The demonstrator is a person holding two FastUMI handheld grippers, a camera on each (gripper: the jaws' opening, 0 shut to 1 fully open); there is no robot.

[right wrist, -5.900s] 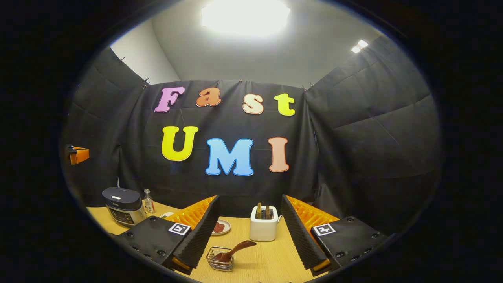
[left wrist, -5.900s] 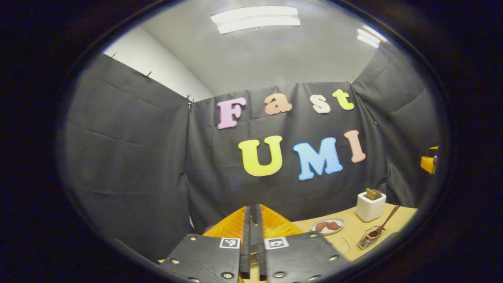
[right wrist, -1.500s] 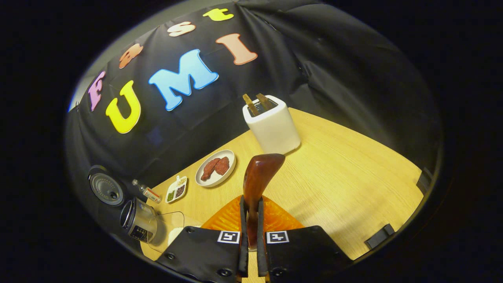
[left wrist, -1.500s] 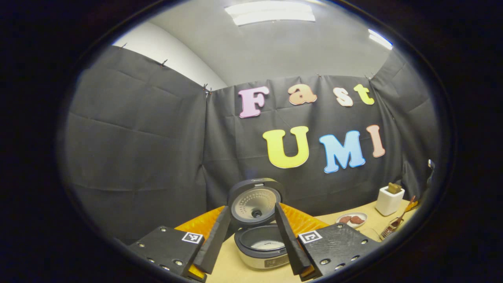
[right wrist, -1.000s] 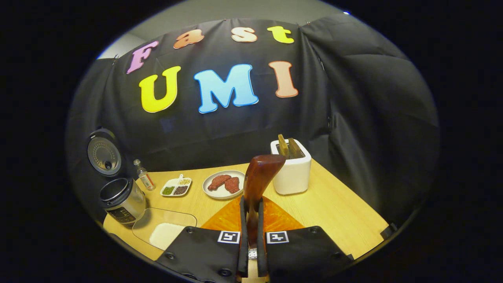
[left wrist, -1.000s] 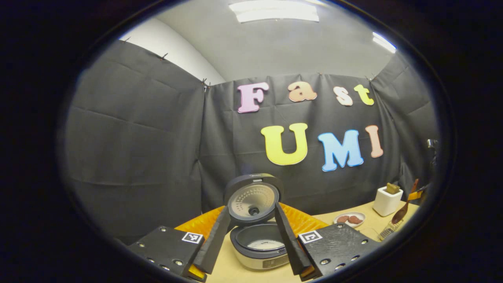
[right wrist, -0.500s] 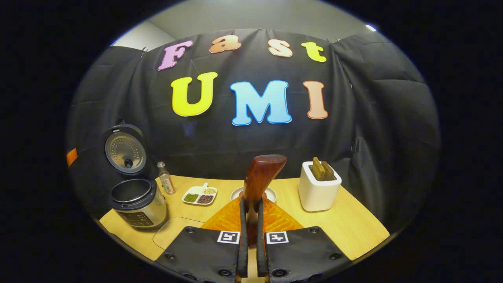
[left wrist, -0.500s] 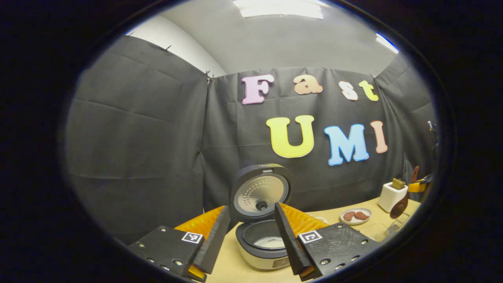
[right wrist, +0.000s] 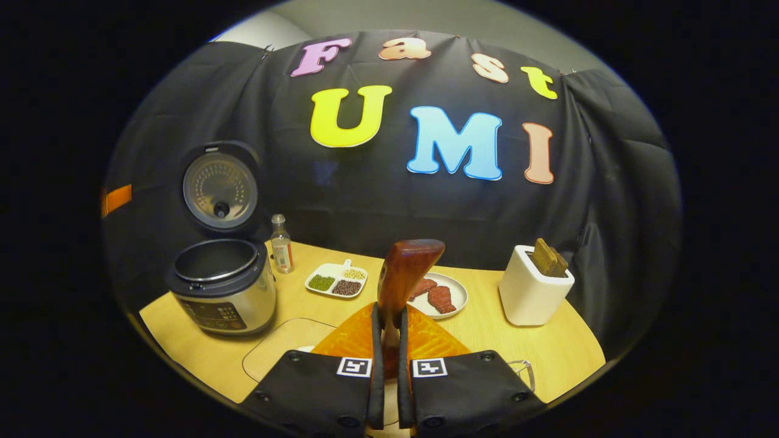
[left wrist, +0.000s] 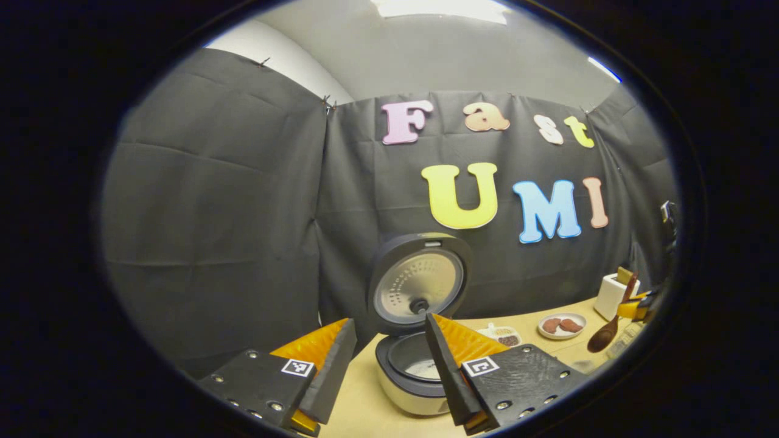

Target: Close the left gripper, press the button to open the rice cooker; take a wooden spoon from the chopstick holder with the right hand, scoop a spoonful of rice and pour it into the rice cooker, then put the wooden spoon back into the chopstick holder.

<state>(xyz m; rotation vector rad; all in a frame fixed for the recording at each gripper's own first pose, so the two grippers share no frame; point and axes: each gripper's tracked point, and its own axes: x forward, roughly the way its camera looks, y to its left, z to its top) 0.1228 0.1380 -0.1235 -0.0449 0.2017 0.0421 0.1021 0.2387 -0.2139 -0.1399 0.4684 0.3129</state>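
The right gripper (right wrist: 389, 340) was clamped on the spoon (right wrist: 401, 274), both fingers pressing its handle, so that the glossy dark-brown wood stood up between them with its broad rounded end uppermost. The left gripper (left wrist: 386, 359) was spread wide, holding nothing, its ridged fingers (left wrist: 331, 371) angled apart just in front of the cooker (right wrist: 222, 286).

The cooker stood open on the pale wood-grain table (right wrist: 523, 353), a squat brushed-metal cylinder with a dark rim; its round lid (right wrist: 220, 188) was tipped upright behind it, showing a dotted metal inner plate. Something pale, possibly rice, lay in the pot in the left gripper view. Right of the cooker stood a small clear bottle (right wrist: 280, 244), then a white divided dish (right wrist: 335, 281) of green, dark and pale grains, then a round white plate (right wrist: 441, 295) with reddish-brown pieces. Farthest from the cooker stood a white square-sided toaster (right wrist: 532, 292) with two brown slices. A clear rounded-corner tray (right wrist: 280, 347) lay just in front of the cooker.
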